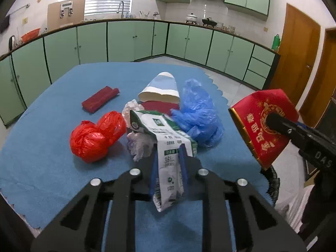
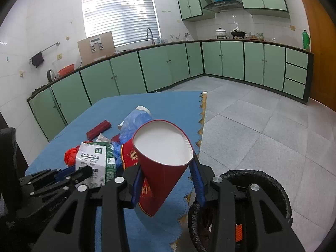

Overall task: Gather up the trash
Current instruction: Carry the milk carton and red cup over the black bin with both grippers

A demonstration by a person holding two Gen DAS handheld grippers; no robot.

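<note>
left gripper [image 1: 169,157] clamps the milk carton [image 1: 168,145], long axis pointing away toward the blue bag [image 1: 197,115]; right gripper [image 2: 166,175] squeezes the red paper cup [image 2: 162,163], mouth up, tilted

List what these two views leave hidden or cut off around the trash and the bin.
- Bin: right wrist view shows only part of its black-lined rim; the right gripper and red paper cup hide the inside.
- Milk carton: left wrist view, its lower sides are covered by the left gripper fingers.
- Crumpled white bag: mostly behind the carton.
- Flat red piece: under the blue-and-white cup.
</note>
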